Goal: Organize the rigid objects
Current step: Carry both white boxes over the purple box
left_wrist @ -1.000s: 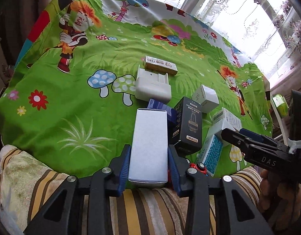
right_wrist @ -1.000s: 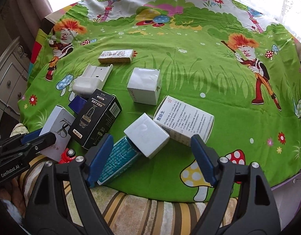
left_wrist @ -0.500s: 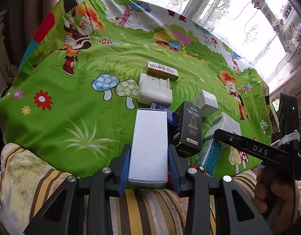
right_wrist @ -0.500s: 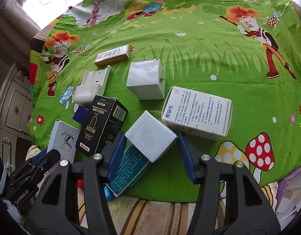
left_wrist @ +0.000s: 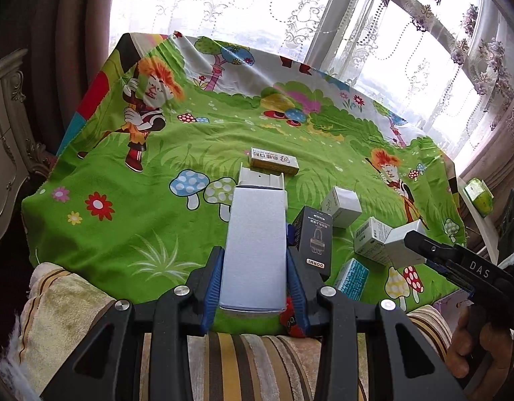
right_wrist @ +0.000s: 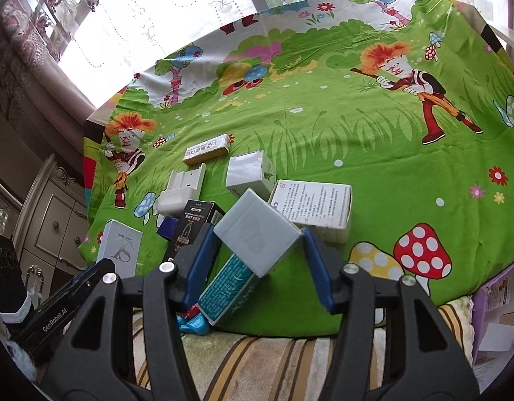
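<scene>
Gripping a tall pale box (left_wrist: 255,250) between its blue pads, the left gripper (left_wrist: 253,279) holds it above the near edge of the green cartoon cloth (left_wrist: 123,217). The right gripper (right_wrist: 257,257) pinches a small grey-white box (right_wrist: 257,234), tilted above the teal carton (right_wrist: 227,290). At 11 o'clock of that box stands the black DORMI box (right_wrist: 190,227); at 1 o'clock lies a white printed box (right_wrist: 315,207).

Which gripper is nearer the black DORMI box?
Left. The left gripper, shut on the tall white box, sits right beside the black DORMI box; the right gripper, holding a small grey box, is further right.
</scene>
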`<state>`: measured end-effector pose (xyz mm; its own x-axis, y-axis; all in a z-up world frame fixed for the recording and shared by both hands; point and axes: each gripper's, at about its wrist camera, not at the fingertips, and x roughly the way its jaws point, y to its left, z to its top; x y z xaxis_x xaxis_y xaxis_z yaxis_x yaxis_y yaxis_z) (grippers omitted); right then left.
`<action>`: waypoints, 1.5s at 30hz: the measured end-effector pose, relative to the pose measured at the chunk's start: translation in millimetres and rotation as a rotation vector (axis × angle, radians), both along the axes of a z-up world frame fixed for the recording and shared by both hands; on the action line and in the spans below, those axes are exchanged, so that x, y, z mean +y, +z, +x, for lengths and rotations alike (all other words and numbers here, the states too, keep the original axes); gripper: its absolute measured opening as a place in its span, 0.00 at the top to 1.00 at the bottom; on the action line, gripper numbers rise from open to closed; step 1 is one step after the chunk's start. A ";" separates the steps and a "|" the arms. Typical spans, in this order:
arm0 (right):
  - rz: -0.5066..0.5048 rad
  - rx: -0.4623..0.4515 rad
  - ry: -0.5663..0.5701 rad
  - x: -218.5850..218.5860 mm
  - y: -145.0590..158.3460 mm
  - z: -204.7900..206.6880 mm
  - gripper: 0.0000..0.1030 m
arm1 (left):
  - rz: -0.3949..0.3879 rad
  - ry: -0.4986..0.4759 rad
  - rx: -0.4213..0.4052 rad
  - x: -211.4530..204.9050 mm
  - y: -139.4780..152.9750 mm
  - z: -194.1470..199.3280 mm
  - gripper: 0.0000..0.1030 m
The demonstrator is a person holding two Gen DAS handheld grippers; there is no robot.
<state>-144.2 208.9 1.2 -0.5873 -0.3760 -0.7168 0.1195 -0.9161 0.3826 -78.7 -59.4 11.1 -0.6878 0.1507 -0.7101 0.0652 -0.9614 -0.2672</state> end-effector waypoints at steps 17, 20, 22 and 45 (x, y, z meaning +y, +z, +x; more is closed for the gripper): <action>-0.042 0.051 -0.150 97.0 20.7 56.2 0.44 | 0.079 -0.198 0.057 92.4 30.7 29.7 0.63; -0.047 0.044 -0.199 127.5 19.3 68.3 0.44 | 0.105 -0.263 0.043 118.3 31.1 33.6 0.63; -0.057 0.030 -0.237 148.5 16.6 75.1 0.44 | 0.111 -0.310 0.034 136.2 31.5 36.2 0.63; 0.004 -0.047 -0.574 297.6 2.2 130.5 0.43 | 0.185 -0.662 -0.088 275.4 19.1 61.2 0.63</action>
<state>-13.7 506.5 3.4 -0.6638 -0.0032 -0.7479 -0.4148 -0.8305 0.3717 -17.5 216.0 30.1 -0.3500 0.6426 -0.6816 -0.4907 -0.7456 -0.4510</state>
